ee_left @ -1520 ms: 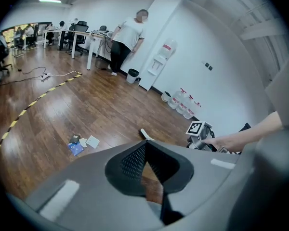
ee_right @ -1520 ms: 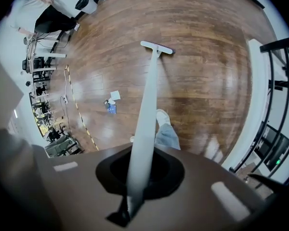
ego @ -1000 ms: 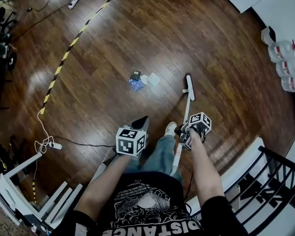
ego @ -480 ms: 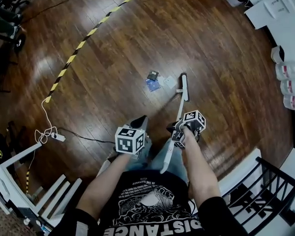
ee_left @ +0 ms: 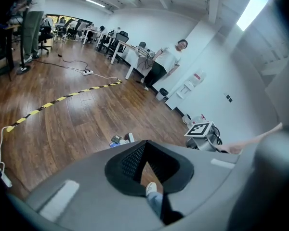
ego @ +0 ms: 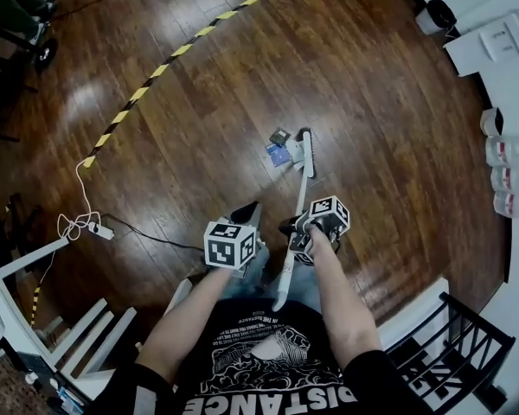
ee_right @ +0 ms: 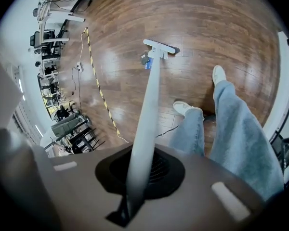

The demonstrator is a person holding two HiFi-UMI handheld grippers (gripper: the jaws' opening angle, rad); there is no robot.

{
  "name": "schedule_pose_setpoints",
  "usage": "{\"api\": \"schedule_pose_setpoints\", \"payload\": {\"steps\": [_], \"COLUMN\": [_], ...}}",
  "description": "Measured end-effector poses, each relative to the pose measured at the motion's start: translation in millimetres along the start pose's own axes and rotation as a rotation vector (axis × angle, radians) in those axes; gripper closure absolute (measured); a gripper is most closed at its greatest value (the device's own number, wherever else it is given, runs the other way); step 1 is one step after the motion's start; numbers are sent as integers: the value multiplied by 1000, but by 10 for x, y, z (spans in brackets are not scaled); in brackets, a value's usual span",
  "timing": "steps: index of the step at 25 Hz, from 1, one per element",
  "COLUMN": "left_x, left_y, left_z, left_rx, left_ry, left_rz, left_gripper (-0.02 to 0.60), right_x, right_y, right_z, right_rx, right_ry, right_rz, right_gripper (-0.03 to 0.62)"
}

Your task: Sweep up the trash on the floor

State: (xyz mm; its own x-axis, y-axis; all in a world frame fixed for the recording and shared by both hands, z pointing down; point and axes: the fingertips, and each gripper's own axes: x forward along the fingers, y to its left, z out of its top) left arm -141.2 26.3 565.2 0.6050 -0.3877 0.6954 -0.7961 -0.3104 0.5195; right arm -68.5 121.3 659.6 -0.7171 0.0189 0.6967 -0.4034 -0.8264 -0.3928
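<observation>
A few bits of trash lie together on the wood floor, also visible in the right gripper view and the left gripper view. A white broom head rests right beside them. Its long handle runs back through my right gripper, which is shut on it. My left gripper is held near my left leg. A dark grey dustpan sits just in front of it, and a dark handle shows between its nearly closed jaws.
Yellow-black tape crosses the floor at the left. A power strip with cable lies nearby. White frames stand at lower left, a black railing at lower right. Water jugs line the right wall. A person stands far off.
The broom head has slid left across the floor and now sits against the trash. My right gripper moved left with it. The left gripper stayed by my leg.
</observation>
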Motion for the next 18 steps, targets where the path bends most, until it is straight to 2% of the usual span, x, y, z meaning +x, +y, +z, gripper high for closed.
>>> {"api": "schedule_pose_setpoints", "payload": {"steps": [12,18], "left_x": [-128,-147], "left_y": [-91,-289], "left_z": [-140,-267], "left_rx": [-36,-41], "left_ry": [-42,-68], "left_rz": [-1,-5], "left_gripper": [577,577], "right_x": [-128,-372], "right_y": [-201,-466], "right_z": [-138,-179], "right_rx": [-55,-139], "right_ry": [1,-4], "right_rz": [-65,-123], "right_gripper": [594,594]}}
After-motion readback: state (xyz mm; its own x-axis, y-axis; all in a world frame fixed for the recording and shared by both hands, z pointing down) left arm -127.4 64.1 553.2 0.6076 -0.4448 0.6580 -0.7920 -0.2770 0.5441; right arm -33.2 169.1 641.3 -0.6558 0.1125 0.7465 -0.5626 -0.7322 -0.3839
